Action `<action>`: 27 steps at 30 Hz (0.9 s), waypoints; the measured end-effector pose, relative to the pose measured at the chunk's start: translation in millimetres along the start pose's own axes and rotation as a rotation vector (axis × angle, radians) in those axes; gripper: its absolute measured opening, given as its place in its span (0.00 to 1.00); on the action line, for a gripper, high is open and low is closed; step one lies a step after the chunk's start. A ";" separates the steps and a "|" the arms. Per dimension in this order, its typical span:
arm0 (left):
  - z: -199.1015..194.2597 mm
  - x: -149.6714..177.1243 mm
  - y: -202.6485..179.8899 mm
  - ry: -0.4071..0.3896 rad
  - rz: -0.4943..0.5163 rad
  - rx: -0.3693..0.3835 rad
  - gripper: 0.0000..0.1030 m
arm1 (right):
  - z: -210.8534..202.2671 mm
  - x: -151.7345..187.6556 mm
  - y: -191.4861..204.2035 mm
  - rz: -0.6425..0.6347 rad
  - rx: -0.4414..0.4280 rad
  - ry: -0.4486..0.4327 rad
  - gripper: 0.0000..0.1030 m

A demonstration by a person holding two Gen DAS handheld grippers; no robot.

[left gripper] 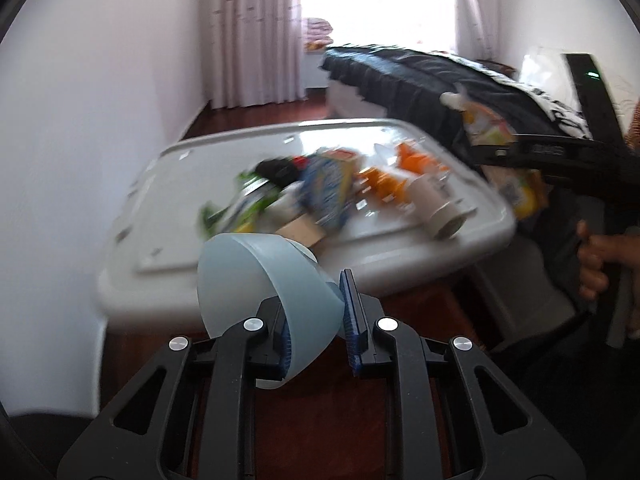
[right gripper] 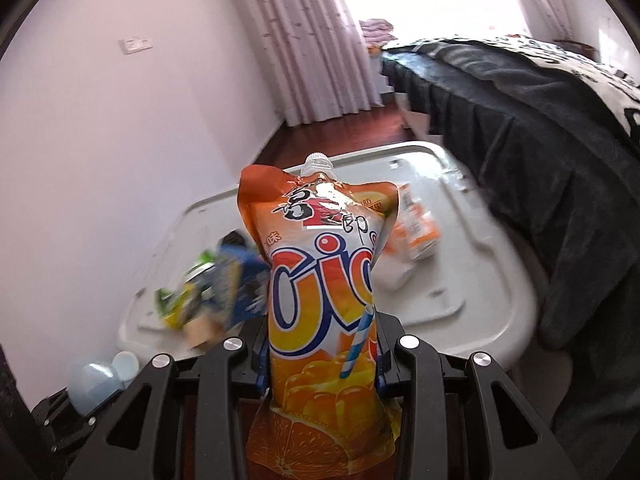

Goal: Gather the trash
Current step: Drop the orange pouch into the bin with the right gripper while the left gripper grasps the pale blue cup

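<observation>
My left gripper (left gripper: 318, 322) is shut on a pale blue plastic bottle (left gripper: 264, 292), held in front of the white bin lid (left gripper: 224, 256). My right gripper (right gripper: 320, 354) is shut on an orange jelly drink pouch (right gripper: 324, 280) with a white cap, held upright above the lid's near edge (right gripper: 492, 320). In the left wrist view the pouch (left gripper: 486, 124) and the right gripper show at the right. On the lid lie blurred trash: a blue snack bag (left gripper: 328, 192), green wrappers (left gripper: 240, 208), orange packs (left gripper: 400, 180) and a white cup (left gripper: 440, 208).
A bed with a dark cover (right gripper: 520, 120) stands to the right of the lid. A white wall (left gripper: 80, 120) is on the left. Pink curtains (left gripper: 256, 32) and a bright window are behind. The floor (left gripper: 320, 420) is dark red wood.
</observation>
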State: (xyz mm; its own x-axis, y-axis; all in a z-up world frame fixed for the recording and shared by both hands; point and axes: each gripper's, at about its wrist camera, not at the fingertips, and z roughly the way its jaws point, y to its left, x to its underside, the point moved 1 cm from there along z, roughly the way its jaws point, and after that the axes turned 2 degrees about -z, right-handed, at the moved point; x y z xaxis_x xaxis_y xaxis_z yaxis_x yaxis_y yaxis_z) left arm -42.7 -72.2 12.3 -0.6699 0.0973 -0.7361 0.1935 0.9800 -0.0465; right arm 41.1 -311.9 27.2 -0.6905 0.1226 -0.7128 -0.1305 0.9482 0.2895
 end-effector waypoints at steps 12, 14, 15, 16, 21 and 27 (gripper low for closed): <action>23.6 88.1 29.5 0.255 -0.073 -0.026 0.19 | 29.7 165.4 69.8 0.016 -0.026 0.322 0.35; 25.2 87.8 30.1 0.250 -0.070 -0.025 0.19 | 37.9 169.9 72.0 -0.012 -0.006 0.352 0.35; 26.7 88.4 31.2 0.253 -0.070 -0.024 0.19 | 40.2 169.1 70.3 -0.014 -0.001 0.355 0.35; 27.6 89.7 31.6 0.259 -0.070 -0.022 0.19 | 41.4 170.3 70.1 -0.010 -0.002 0.357 0.35; 37.5 90.8 28.8 0.287 -0.073 -0.022 0.19 | 48.9 173.0 65.9 0.006 0.009 0.380 0.36; 35.2 91.1 35.4 0.306 -0.124 -0.059 0.85 | 45.7 172.9 60.5 0.015 0.033 0.381 0.74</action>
State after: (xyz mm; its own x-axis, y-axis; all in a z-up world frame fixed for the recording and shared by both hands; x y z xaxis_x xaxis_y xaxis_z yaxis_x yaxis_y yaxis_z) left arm -71.7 -34.7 -80.2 -0.8718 0.0157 -0.4896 0.0613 0.9951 -0.0773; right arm -53.7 -220.0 -107.7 -0.9082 0.0249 -0.4178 -0.0994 0.9568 0.2733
